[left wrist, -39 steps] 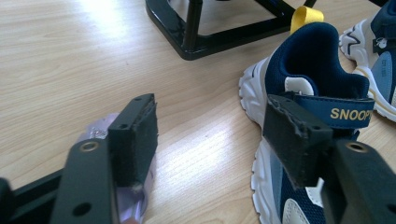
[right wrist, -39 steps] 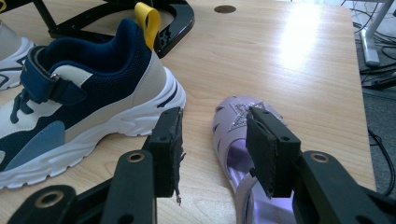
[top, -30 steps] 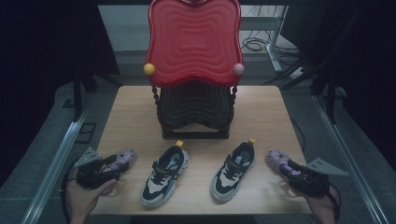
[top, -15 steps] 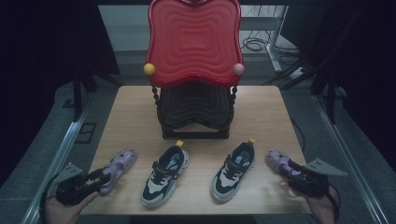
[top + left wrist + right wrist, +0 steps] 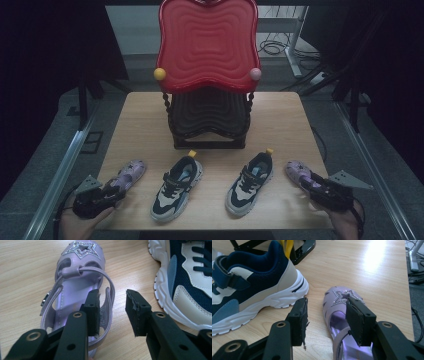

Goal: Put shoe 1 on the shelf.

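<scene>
At seven o'clock on the worktop [image 5: 210, 115], the left gripper [image 5: 112, 306] sat low over the left purple sandal [image 5: 127, 175], and I read the step as taking hold of both sandals at once. Its fingers [image 5: 92, 307] had just been closing, with the sandal's side wall and rear strap between them; the inner finger stood inside the shoe, the outer one outside with a gap to the wall, so I judged them not yet pressing.

At five o'clock, the right gripper [image 5: 327, 318] straddled the right purple sandal [image 5: 343, 315], one finger on the shoe's outer side and one on the bare wood toward the neighbouring sneaker. Those fingers stood part-open, and I could not tell that either touched the sandal.

Between the sandals lay the two navy sneakers [image 5: 177, 187], toes toward me, the left one just beside the left sandal at about three o'clock of it. The red-topped rack [image 5: 207, 47] stood at twelve o'clock, well apart from all the footwear.

Next, I judged, the left fingers needed to finish closing on the strap wall until it was firmly pinched, while the right gripper needed to settle lower and squeeze likewise. Only then would a lift be safe. A thin strap could slip or fold, so the grip wanted to be square, not at the edge.
</scene>
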`<state>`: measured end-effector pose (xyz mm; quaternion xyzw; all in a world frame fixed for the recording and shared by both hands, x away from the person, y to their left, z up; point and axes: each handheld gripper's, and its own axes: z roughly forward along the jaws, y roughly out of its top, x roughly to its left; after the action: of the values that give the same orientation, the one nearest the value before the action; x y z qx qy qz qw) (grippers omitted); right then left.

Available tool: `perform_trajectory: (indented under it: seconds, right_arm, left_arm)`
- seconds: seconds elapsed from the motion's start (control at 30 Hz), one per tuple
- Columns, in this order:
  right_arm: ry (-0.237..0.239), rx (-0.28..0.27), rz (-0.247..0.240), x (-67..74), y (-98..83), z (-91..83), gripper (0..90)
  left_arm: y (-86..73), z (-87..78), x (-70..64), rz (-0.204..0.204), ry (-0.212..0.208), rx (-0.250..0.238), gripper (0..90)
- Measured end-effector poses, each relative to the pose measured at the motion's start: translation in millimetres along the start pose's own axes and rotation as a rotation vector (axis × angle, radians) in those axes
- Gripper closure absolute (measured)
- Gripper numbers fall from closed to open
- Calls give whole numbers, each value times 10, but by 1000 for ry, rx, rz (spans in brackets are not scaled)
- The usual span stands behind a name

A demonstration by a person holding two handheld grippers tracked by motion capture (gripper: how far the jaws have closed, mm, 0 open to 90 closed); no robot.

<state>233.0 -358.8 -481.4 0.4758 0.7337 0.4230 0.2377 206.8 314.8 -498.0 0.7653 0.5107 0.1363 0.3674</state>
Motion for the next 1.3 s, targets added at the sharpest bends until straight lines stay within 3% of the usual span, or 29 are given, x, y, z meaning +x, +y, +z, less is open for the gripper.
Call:
perform_trajectory:
  seconds: [0.2, 0.37, 0.57, 0.63, 0.8, 1.1, 1.3]
  right_arm:
    - [-5, -3, 12, -13, -5, -7, 530]
    - [-3, -1, 9, -9, -3, -8, 531]
    - [6, 7, 0, -26, 7, -51, 557]
    - [17, 37, -30, -28, 22, -98, 558]
    - [31, 67, -34, -61, 5, -165, 578]
    - [9, 157, -67, -83, -82, -154, 579]
    - [17, 189, -53, -117, -127, -112, 599]
  left_arm:
    - [9, 47, -2, 4, -5, 20, 711]
    - [12, 110, -16, 23, 26, 62, 804]
    - [-2, 83, 8, 15, 32, 50, 850]
    - [1, 89, 1, 19, 32, 54, 852]
    - [5, 85, 14, 14, 28, 54, 854]
    - [5, 87, 28, -1, 19, 51, 854]
    - [5, 86, 31, -3, 14, 52, 854]
